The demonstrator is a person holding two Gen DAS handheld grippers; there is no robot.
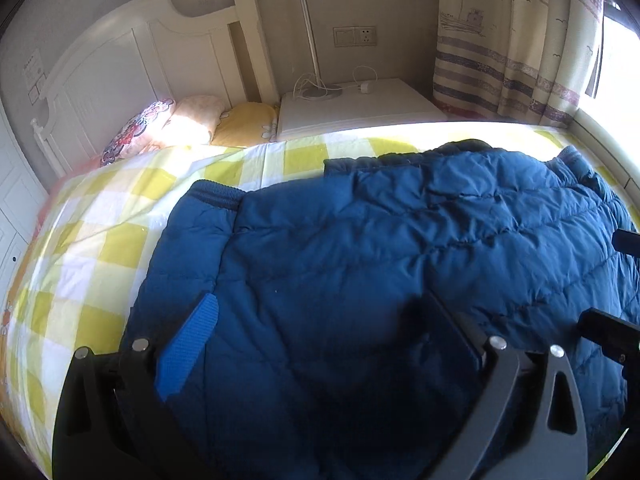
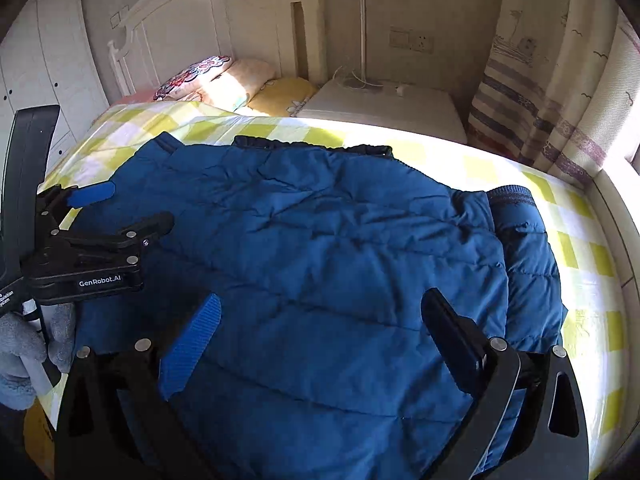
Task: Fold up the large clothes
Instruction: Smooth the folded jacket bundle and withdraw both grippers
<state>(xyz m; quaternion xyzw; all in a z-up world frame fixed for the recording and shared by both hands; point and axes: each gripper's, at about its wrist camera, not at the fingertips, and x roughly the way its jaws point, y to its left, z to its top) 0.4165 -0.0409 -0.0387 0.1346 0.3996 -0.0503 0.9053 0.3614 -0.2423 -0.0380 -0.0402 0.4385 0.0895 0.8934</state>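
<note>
Both tools gaping, nothing held | blue quilted jacket point(image 2: 320, 240) folded, sleeves tucked in, on checked bedsheet point(image 2: 580, 248)

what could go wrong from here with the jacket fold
1. Both grippers are open above the blue puffer jacket, the left gripper and right gripper holding nothing, so the puffy fold may spring back open.
2. The sleeve bulges out on the right side and might slide off the bundle.
3. The two grippers sit close together and might bump on the next grab.
</note>
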